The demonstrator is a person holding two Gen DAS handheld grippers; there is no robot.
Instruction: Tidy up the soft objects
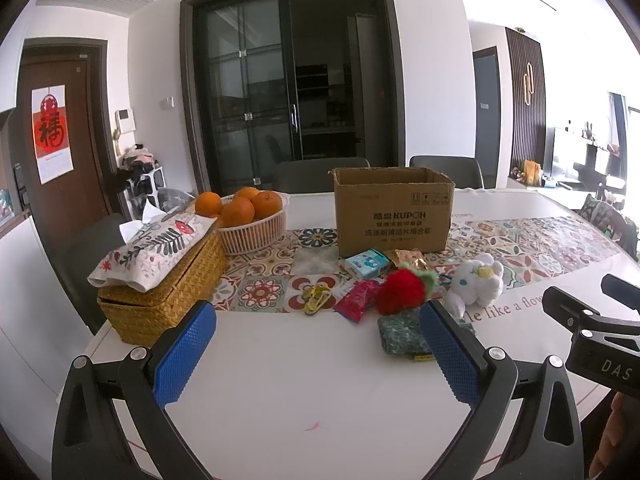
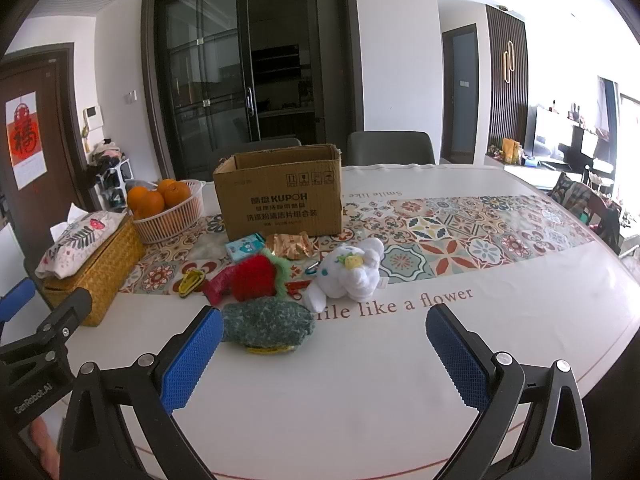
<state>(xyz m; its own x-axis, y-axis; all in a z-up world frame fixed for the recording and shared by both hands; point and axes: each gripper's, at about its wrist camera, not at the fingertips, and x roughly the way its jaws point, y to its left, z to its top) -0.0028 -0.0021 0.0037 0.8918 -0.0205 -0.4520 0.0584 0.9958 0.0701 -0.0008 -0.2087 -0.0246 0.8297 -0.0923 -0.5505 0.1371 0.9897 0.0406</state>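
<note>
Black claw (image 1: 316, 356) frames, blue textured pads, silver screws.

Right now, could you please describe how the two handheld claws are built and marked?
Both the left claw and right claw have black angular frames, silver bolts and blue diamond-textured pads. Seen from the other camera, the right one reads "DAS", the left one "GenRobot.AI".

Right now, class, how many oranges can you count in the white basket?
4 show in the white basket: one at the left, one in front, one at the right, one behind. More may lie hidden beneath.
</note>
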